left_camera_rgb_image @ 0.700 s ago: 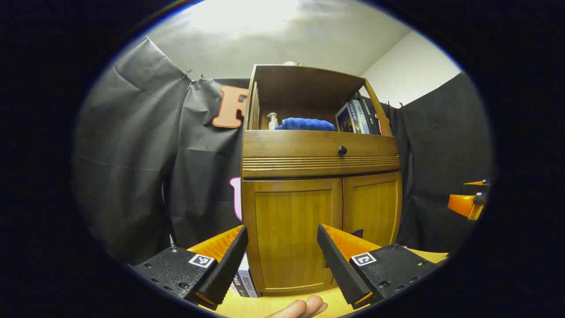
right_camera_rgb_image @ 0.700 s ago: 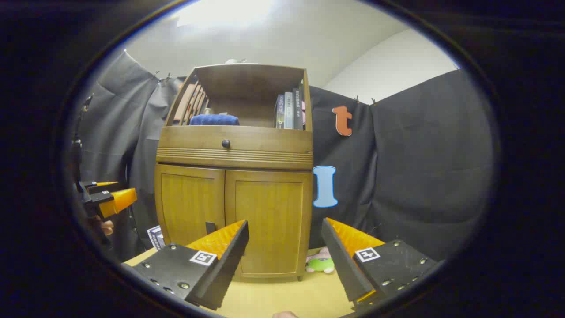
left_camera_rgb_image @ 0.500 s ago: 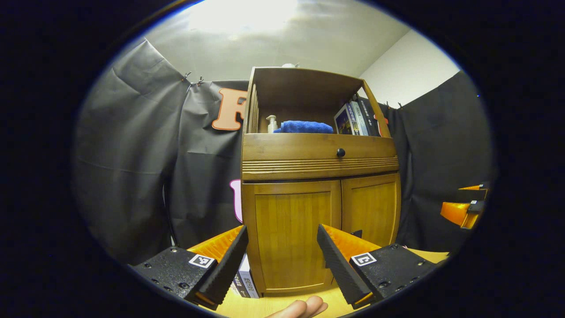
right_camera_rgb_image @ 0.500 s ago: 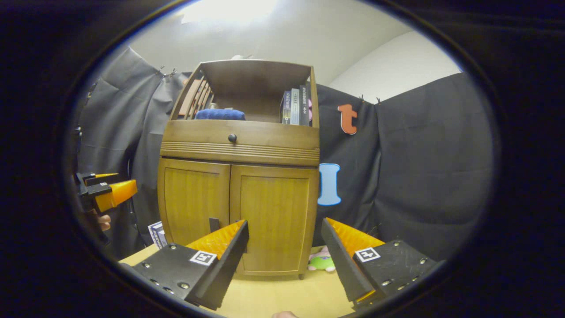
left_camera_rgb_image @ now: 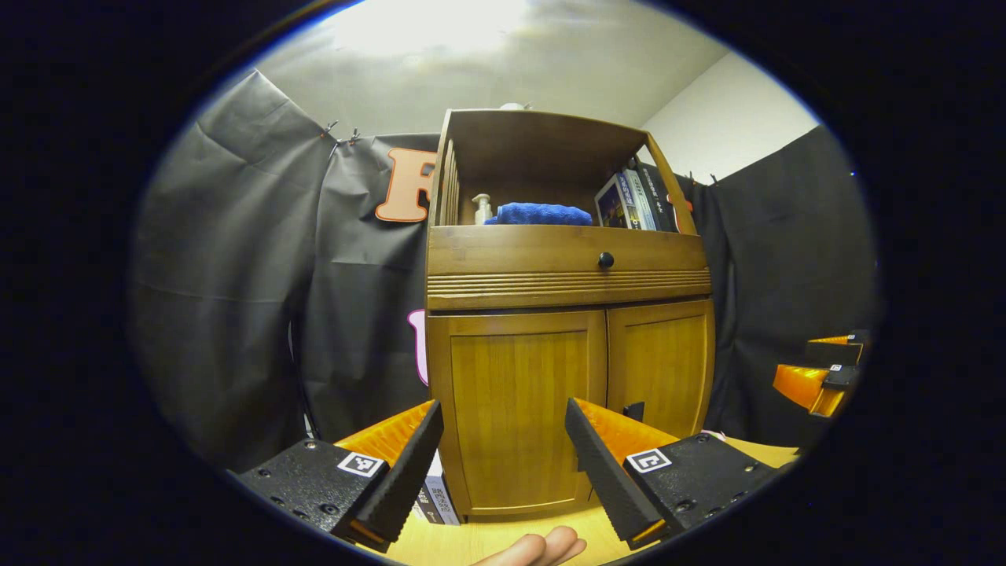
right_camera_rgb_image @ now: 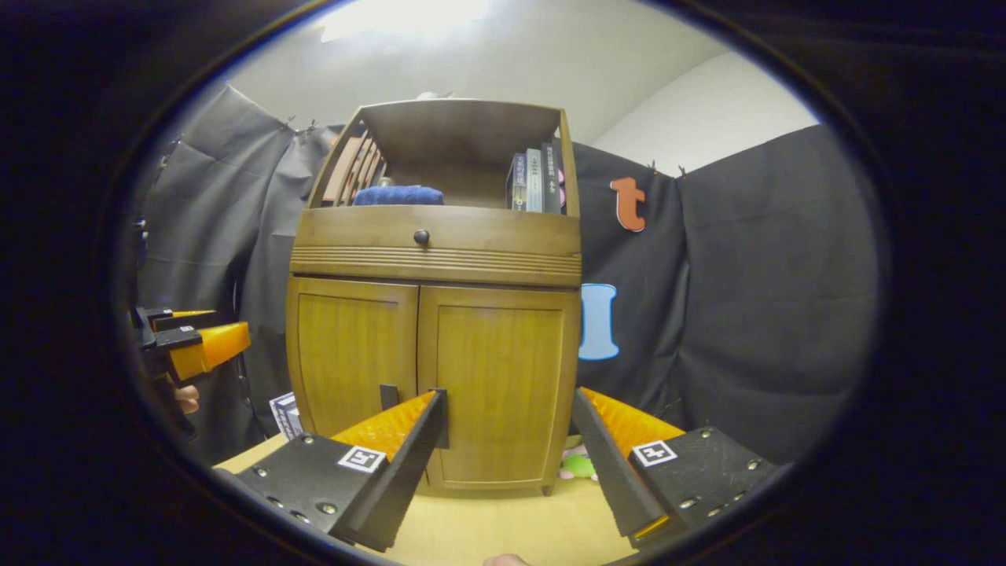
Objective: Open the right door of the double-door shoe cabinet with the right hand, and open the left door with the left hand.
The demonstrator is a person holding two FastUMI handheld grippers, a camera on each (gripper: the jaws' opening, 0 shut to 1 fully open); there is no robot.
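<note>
The wooden shoe cabinet (left_camera_rgb_image: 566, 271) stands straight ahead with both lower doors closed. In the left gripper view its left door (left_camera_rgb_image: 515, 401) fills the gap of my left gripper (left_camera_rgb_image: 503, 409), which is open, holds nothing and is still short of the wood. The right door (left_camera_rgb_image: 664, 365) carries a dark handle (left_camera_rgb_image: 633, 410). In the right gripper view my right gripper (right_camera_rgb_image: 507, 397) is open in front of the right door (right_camera_rgb_image: 499, 385), apart from it. Two dark handles (right_camera_rgb_image: 388, 395) sit by the centre seam, one partly behind my finger. The other gripper (right_camera_rgb_image: 196, 346) hovers left.
A drawer with a black knob (right_camera_rgb_image: 422, 236) sits above the doors. The open shelf holds a blue towel (left_camera_rgb_image: 538, 214), books (right_camera_rgb_image: 534, 181) and a bottle. A box (left_camera_rgb_image: 436, 499) leans at the cabinet's left foot, a green toy (right_camera_rgb_image: 578, 465) at its right. The floor surface (right_camera_rgb_image: 503, 527) is yellow.
Both grippers have come a little nearer the cabinet, which now looks larger. In the right gripper view it has slid rightward, bringing the right door's handle up to the left fingertip.
</note>
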